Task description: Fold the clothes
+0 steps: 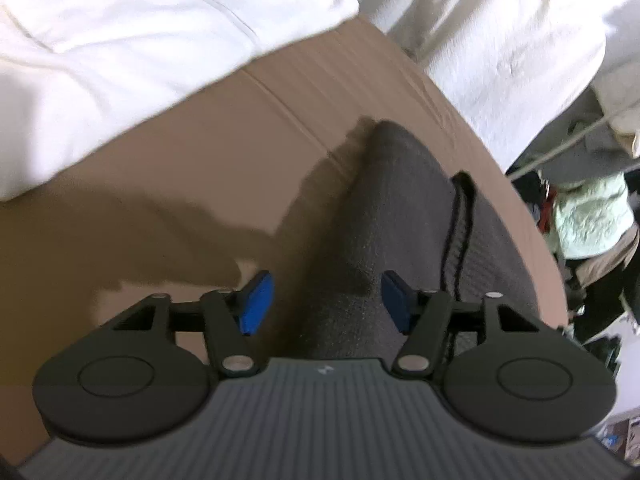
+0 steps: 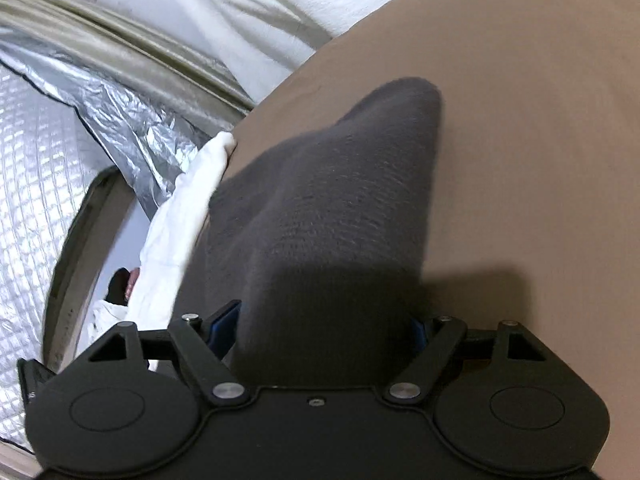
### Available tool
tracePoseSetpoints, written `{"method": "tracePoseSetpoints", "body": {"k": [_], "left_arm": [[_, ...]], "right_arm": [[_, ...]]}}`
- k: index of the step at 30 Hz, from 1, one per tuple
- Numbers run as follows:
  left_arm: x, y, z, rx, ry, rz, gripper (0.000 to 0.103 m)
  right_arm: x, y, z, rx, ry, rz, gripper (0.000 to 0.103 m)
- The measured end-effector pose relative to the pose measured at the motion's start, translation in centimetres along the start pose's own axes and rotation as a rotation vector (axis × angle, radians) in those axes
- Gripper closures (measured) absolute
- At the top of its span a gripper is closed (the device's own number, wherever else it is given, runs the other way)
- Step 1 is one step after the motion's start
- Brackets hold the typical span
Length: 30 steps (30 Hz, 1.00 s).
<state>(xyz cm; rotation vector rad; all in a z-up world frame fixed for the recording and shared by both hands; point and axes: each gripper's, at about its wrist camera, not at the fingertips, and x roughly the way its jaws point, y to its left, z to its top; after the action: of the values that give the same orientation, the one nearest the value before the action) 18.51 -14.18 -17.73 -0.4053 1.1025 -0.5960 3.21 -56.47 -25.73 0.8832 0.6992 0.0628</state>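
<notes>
On the brown sheet (image 1: pixel 168 168) of a bed lies a dark grey knit garment (image 1: pixel 384 208), a long narrow shape. In the left wrist view its long axis runs from the left gripper (image 1: pixel 327 300) away up the sheet, and its rounded far end points toward the white bedding (image 1: pixel 500 40) beyond. A black cord or seam (image 1: pixel 460 216) runs along its right side. The left fingers (image 1: pixel 256 300) stand well apart, one on each side of the garment's near end; their blue pads do not press the cloth, so nothing is gripped.

From the right wrist view the garment (image 2: pixel 332 216) again stretches away from the right gripper (image 2: pixel 320 332), tapering to a blunt tip that leans right of centre. These fingers (image 2: pixel 224 328) are spread wide, and the cloth fills the gap between them. The right-hand pad is mostly hidden in shadow, so contact there is hard to judge, but no pinch shows.

Each gripper body covers the garment's near end, so its full length is cut off. Motion blur softens the knit. Left of the garment lie white cloth (image 2: pixel 176 220) and silver foil (image 2: pixel 120 96).
</notes>
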Motion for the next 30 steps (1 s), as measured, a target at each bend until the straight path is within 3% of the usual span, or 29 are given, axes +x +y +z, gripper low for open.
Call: {"method": "tracePoseSetpoints", "body": {"k": [5,8,9,11,15,17,20,22,23,24,27,28,29,30], "left_arm": [[2.5,-1.0,-0.6,0.052,0.082,0.003,0.039],[3.1,-1.5,-1.0,0.058,0.102,-0.056,0.042],[3.2,-1.8,-1.2,0.067,0.101,-0.063,0.051],[2.8,-2.4,-1.7,0.077,0.069,-0.087,0.06],[1.5,-4.4,-2.5,0.182,0.017,-0.09,0.059],[1.7,-4.5,-2.7,0.186,0.029,-0.071,0.051],[3.6,-3.7,-3.0,0.158,0.116,0.009,0.037],[4.3,-3.0,-3.0,0.111,0.152,0.016,0.037],[4.2,-3.0,-2.9,0.106,0.147,0.012,0.042],[3.9,-3.3,-2.9,0.116,0.135,0.018,0.055],[3.0,-4.8,-3.4,0.202,0.079,0.055,0.066],[2.7,-5.6,-3.8,0.231,0.045,0.087,0.067],[2.4,-6.4,-4.2,0.256,0.013,0.117,0.068],[2.2,-7.3,-4.7,0.278,-0.016,0.139,0.068]], "right_arm": [[0.0,1.5,0.4,-0.153,0.017,-0.046,0.019],[-0.9,2.4,0.2,-0.224,0.026,-0.071,0.021],[-1.4,2.2,0.3,-0.23,0.015,-0.075,0.027],[-2.5,2.7,-0.3,-0.264,-0.016,-0.07,0.033],[-3.3,4.5,-1.1,-0.388,-0.059,-0.108,0.031],[-3.1,4.4,-0.9,-0.355,-0.058,-0.122,0.03],[-3.2,3.0,-0.6,-0.256,-0.037,-0.111,0.028],[-3.5,1.1,-1.2,-0.143,-0.01,-0.068,0.026],[-3.8,0.1,-1.8,-0.093,-0.006,-0.02,0.026],[-4.1,-1.0,-2.4,-0.045,-0.004,0.027,0.026],[-4.1,-2.0,-2.8,-0.006,-0.035,0.096,0.027],[-3.8,-1.8,-2.5,-0.023,-0.036,0.101,0.031],[-3.4,-1.4,-2.4,-0.06,-0.033,0.072,0.045],[-2.9,-1.0,-2.2,-0.096,-0.029,0.043,0.051]]}}
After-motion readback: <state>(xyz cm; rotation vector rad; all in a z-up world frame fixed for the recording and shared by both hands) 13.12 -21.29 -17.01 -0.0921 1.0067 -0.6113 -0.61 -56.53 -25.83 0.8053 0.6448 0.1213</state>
